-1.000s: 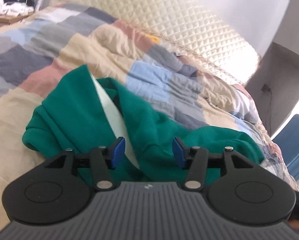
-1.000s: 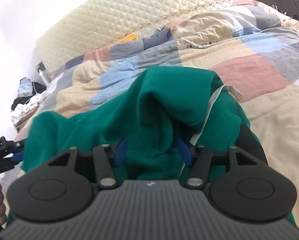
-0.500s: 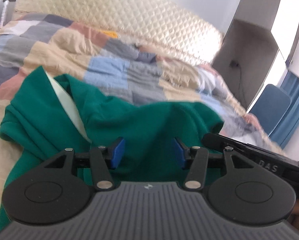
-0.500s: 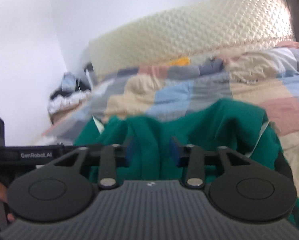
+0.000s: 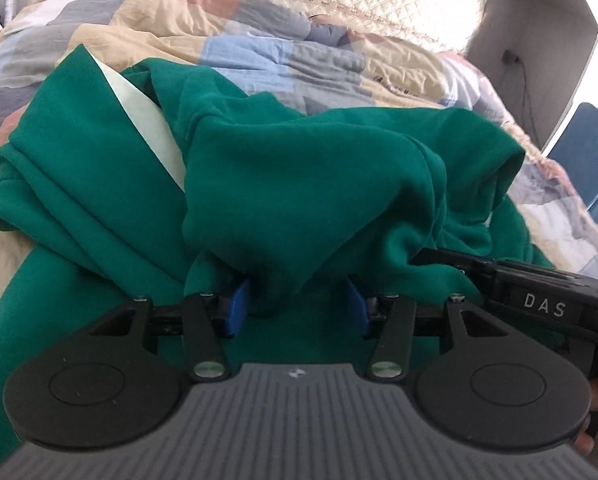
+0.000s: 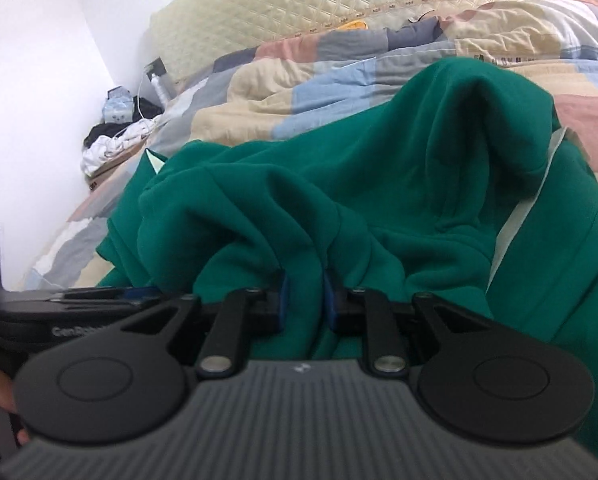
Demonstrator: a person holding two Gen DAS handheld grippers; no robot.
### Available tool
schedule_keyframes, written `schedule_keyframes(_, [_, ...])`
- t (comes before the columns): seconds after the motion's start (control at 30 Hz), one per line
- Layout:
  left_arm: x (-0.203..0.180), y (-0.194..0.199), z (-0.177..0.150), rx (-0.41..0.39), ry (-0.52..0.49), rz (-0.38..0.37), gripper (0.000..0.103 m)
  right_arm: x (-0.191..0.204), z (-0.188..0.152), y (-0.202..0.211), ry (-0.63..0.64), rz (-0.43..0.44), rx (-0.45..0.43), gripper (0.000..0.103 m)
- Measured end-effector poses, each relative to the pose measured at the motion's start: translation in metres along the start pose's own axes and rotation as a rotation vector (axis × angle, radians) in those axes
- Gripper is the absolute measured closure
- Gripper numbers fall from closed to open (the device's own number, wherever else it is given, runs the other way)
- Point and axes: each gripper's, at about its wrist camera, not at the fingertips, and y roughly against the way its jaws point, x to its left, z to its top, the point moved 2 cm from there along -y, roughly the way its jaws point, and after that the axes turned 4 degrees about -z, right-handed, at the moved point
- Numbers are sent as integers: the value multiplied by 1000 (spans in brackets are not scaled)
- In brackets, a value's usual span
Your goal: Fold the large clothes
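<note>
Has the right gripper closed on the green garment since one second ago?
Yes. The right gripper has just been closing and now pinches a fold of the green garment.

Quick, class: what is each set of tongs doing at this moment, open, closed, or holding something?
Left tongs: open, green garment bunched between the pads, not pinched.
Right tongs: have just been closing, shut on a fold of the green garment.
</note>
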Motion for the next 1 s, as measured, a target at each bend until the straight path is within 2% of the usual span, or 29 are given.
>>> schedule_keyframes(0.23, [-12,12,-2,-17,-31,46,46,-2,5,7,-45,10,-8,81])
schedule_keyframes(0.5, [-18,72,-5,-88,1,83,46,9,6,50,5,-37,-41,79])
schedule_keyframes(0.63, [-14,120,-14,-137,53,93,46,17,6,82,34,-64,-55,79])
schedule_keyframes(0.77, [10,172,-29,-185,170,116,46,20,6,111,128,-186,-40,77])
schedule_keyframes(0.87, [31,207,-46,-207,256,154,46,7,7,128,86,-246,-20,77])
schedule_keyframes(0.93, [47,224,-59,-198,324,191,45,-3,7,141,44,-272,-26,61])
schedule_keyframes(1.0, [64,237,-74,-181,418,215,45,-13,5,156,6,-306,-29,49])
